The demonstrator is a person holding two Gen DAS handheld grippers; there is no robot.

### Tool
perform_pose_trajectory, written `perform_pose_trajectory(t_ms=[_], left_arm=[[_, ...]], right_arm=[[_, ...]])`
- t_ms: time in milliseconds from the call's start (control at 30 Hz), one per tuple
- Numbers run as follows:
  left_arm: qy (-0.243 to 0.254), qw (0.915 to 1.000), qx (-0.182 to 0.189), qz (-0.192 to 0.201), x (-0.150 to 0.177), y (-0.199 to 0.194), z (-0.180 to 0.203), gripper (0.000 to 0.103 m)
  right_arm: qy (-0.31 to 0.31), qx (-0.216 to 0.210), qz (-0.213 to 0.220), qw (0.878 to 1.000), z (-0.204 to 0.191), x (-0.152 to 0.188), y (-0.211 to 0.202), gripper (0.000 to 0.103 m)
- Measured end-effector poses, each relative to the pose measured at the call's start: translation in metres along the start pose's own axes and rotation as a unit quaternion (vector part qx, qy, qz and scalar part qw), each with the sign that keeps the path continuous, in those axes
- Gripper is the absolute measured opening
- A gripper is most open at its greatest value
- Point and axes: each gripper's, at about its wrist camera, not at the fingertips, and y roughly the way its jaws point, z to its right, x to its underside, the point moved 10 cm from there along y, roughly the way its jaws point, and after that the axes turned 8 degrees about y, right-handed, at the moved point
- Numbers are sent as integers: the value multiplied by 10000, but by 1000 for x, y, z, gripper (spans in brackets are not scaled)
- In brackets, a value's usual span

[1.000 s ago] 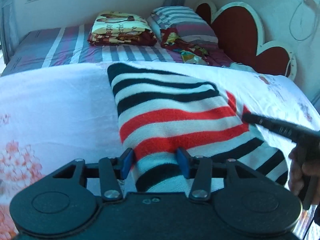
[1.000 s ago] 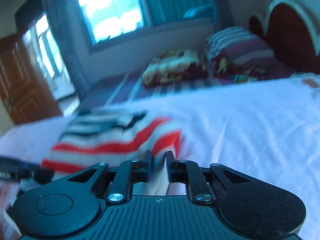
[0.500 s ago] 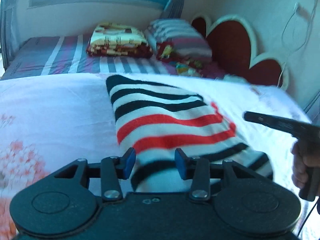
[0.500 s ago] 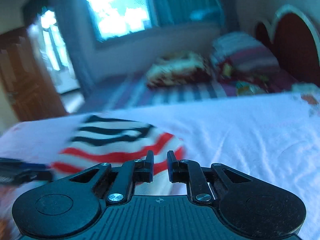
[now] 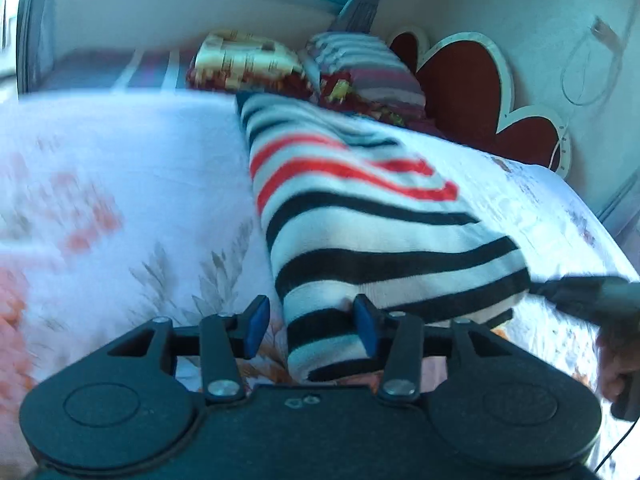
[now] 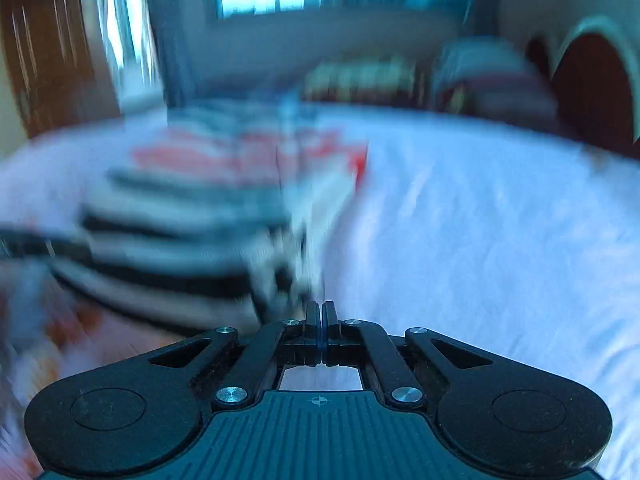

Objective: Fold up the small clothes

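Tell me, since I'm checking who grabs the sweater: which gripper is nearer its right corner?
Right. The right gripper meets the sweater at that corner; the left gripper straddles the near edge further left, jaws open.

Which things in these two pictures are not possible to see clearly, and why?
- Right wrist view: striped garment smeared by motion blur; whether the right gripper pinches its edge is unclear.
- Left wrist view: garment's near end hidden behind the left gripper.
- Left wrist view: person's hand cut off by the edge.
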Motion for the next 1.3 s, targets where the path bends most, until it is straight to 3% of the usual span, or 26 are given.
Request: perform_pose_trajectory(t_ms=[67, 133, 200, 267, 400, 467, 567, 600, 667, 767, 933, 1033, 1133, 1233, 1267, 1300], left_arm=[[69, 9998, -85, 160, -1, -11, 1, 43], [-32, 9998, -168, 95, 7, -8, -2, 44], [-190, 9995, -241, -38, 17, 1, -4, 45], [-232, 9993, -274, -33, 22, 4, -5, 47], [-153, 9993, -349, -41, 22, 1, -4, 47], [-111, 9993, -361, 62, 17, -9, -1, 46], [12, 9988, -479, 61, 21, -11, 0, 57], [12, 9987, -507, 26, 25, -8, -1, 57], [-154, 9988, -460, -3, 29, -4, -3, 59], [-166, 9987, -473, -8, 29, -5, -2, 59], [13, 9988, -495, 49, 19, -17, 2, 57], [91, 9980, -558, 290, -4, -20, 1, 57], [76, 9977, -550, 390, -36, -5, -3, 57], [-69, 9988, -449, 180, -50, 27, -8, 58], [-76, 9989, -461, 61, -48, 40, -10, 61], [-94, 9990, -428, -54, -43, 50, -12, 68]], right_arm=[[-49, -131, 570, 9983, -15, -19, -25, 0], [-140, -395, 703, 9966, -36, -27, -30, 0], [-386, -276, 303, 9984, -47, -16, -8, 0], [-416, 44, -474, 9980, -40, 10, 28, 0], [-232, 55, -366, 9990, -41, 7, 27, 0], [-292, 21, -28, 9996, -45, -4, 11, 0], [-324, -68, 341, 9989, -50, -12, -3, 0], [-297, -101, 251, 9992, -50, -10, 3, 0], [-349, 146, -487, 9981, -40, 13, 27, 0], [-380, 171, -439, 9982, -42, 7, 29, 0], [-75, 20, 150, 9999, -39, -17, 6, 0], [6, -31, 505, 9987, -39, -43, 4, 0], [27, -67, 588, 9982, -43, -71, 16, 0], [-24, -141, 218, 9997, -47, -74, 51, 0], [-151, -16, -187, 9997, -44, -63, 71, 0], [-282, -3, -314, 9991, -43, -54, 82, 0]])
